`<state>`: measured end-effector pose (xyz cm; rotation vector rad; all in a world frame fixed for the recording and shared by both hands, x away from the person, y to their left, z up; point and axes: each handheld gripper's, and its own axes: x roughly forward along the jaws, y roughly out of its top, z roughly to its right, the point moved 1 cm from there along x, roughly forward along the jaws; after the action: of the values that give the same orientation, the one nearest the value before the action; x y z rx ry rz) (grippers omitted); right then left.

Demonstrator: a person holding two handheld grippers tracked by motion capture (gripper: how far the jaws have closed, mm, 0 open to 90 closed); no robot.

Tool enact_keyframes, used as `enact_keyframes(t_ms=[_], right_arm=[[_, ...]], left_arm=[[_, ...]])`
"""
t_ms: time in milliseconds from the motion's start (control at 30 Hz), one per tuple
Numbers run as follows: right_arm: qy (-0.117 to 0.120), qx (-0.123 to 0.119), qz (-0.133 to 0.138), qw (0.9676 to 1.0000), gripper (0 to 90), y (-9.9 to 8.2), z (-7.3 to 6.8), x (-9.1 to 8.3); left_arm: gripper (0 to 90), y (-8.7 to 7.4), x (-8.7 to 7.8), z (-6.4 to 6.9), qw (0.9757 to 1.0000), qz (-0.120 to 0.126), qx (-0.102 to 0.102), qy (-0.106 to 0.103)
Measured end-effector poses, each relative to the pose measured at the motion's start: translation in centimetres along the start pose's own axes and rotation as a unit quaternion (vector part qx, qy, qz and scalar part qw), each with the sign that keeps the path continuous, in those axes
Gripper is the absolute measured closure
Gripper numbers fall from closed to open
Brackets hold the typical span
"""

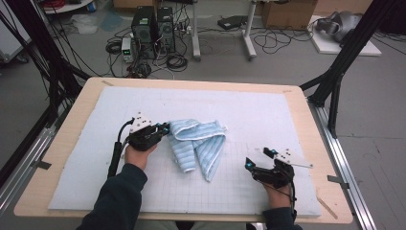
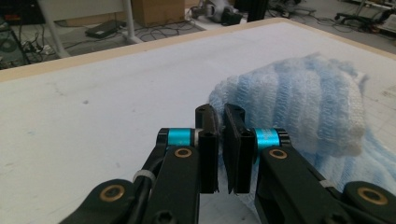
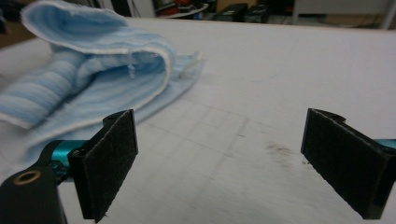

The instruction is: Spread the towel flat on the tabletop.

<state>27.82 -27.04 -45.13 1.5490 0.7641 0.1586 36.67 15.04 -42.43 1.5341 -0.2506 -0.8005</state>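
- The left gripper [image 1: 164, 128] sits at the towel's left end, its jaws drawn nearly together on the edge of the blue striped towel [image 1: 198, 146]; in the left gripper view [image 2: 219, 135] a thin bit of cloth seems pinched between the pads, though the gap hides how much.
- From that grip the towel runs off to the right and a little nearer, crumpled into two folded lobes on the white mat [image 1: 268, 110], its long axis roughly left to right at the top and drooping towards the near edge.
- The right gripper [image 1: 256, 158] stands well apart, to the right of the towel's near tip, jaws wide with nothing between them.
- In the right gripper view [image 3: 219, 163] the towel [image 3: 93, 79] lies left and farther off.
- So the left hand is the one on the cloth; the right would probably have to travel left to reach the free lobe.
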Motion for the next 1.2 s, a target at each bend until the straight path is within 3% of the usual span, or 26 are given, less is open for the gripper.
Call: enact_keyframes(t_ms=[100,167,200,267,300,433,500,533,633,667,700,733,867,967,1033,1200], right_arm=[[0.034,-0.032,-0.021,0.9987,21.0,0.3,-1.8,1.6],[0.043,-0.039,-0.029,0.9979,21.0,0.5,-2.4,2.2],[0.054,-0.056,-0.041,0.9961,21.1,0.8,-3.5,3.4],[0.059,-0.064,-0.049,0.995,21.3,0.9,-4.0,3.9],[0.073,-0.077,-0.06,0.9925,24.3,1.2,-5.0,4.9],[0.094,-0.09,-0.074,0.9887,26.6,1.5,-6.5,6.3],[0.103,-0.107,-0.086,0.9851,31.3,1.7,-7.3,7.2],[0.103,-0.127,-0.105,0.9809,32.9,1.7,-8.2,8.2],[0.084,-0.158,-0.152,0.972,43.3,1.4,-9.1,9.4],[0.081,-0.168,-0.157,0.9697,47.6,1.4,-9.2,9.6],[0.081,-0.168,-0.157,0.9697,47.6,1.4,-9.2,9.6],[0.086,-0.176,-0.163,0.967,56.2,1.4,-9.3,9.7],[0.116,-0.177,-0.169,0.9627,78.1,1.3,-9.6,9.6],[0.122,-0.169,-0.17,0.9631,81.5,1.2,-9.8,9.4],[0.138,-0.161,-0.172,0.9621,81.6,1.1,-9.9,9.0],[0.186,-0.171,-0.168,0.9528,81.5,0.5,-10.9,7.8]], left_arm=[[84.3,-0.1,-0.4,-0.8,0.9999,0.003,-0.007,0.009],[84.3,-0.3,-0.8,-1.2,0.9998,0.002,-0.01,0.014],[84.3,-0.5,-1.1,-1.7,0.9996,0.004,-0.017,0.021],[84.4,-0.6,-1.3,-1.9,0.9996,0.003,-0.017,0.021],[84.3,-0.7,-1.5,-2.1,0.9995,0.003,-0.018,0.025],[84.3,-0.8,-2.0,-2.6,0.9993,0.004,-0.021,0.031],[84.3,-0.8,-2.2,-2.7,0.9992,0.008,-0.022,0.032],[84.2,-0.8,-2.2,-2.7,0.9993,0.009,-0.02,0.031],[84.2,-0.8,-2.2,-2.6,0.9994,0.006,-0.017,0.03],[84.2,-0.8,-2.2,-2.5,0.9994,0.005,-0.016,0.029],[84.2,-0.8,-2.2,-2.5,0.9995,0.005,-0.014,0.028],[84.3,-0.9,-2.2,-2.5,0.9995,0.004,-0.014,0.027],[84.2,-0.9,-2.2,-2.5,0.9995,0.003,-0.014,0.027],[84.3,-0.9,-2.3,-2.6,0.9995,0.006,-0.013,0.027],[84.3,-0.9,-2.4,-2.7,0.9995,0.006,-0.012,0.028],[84.3,-0.9,-2.5,-2.9,0.9994,0.006,-0.013,0.03]])
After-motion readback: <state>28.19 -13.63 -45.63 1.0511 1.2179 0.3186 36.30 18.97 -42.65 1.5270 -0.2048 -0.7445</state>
